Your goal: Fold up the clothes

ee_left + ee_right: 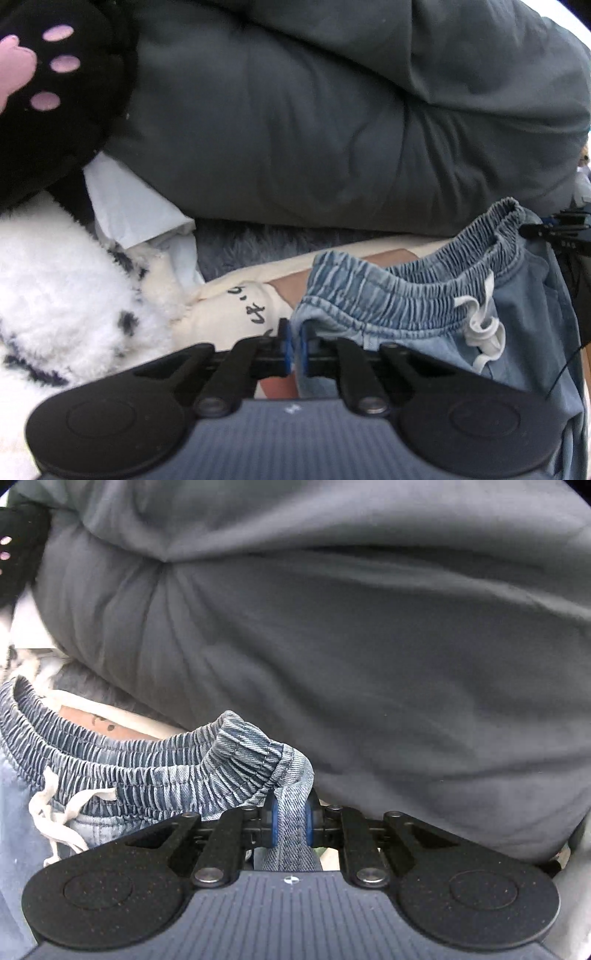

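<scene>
While both grippers point steeply downward, the light blue denim shorts with a gathered elastic waistband (pixel 424 295) hang stretched between them. The left gripper (pixel 294 343) has its blue pads pressed together on the waistband's one end fold. The right gripper (pixel 290 825) pinches the opposite end fold of the waistband. A white drawstring (pixel 480 325) dangles at the waistband's centre. Behind lies a bulky dark grey quilted duvet (pixel 332 627).

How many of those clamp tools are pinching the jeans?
2. The left gripper pinches one end of the denim waistband; the right gripper pinches the other end.
</scene>
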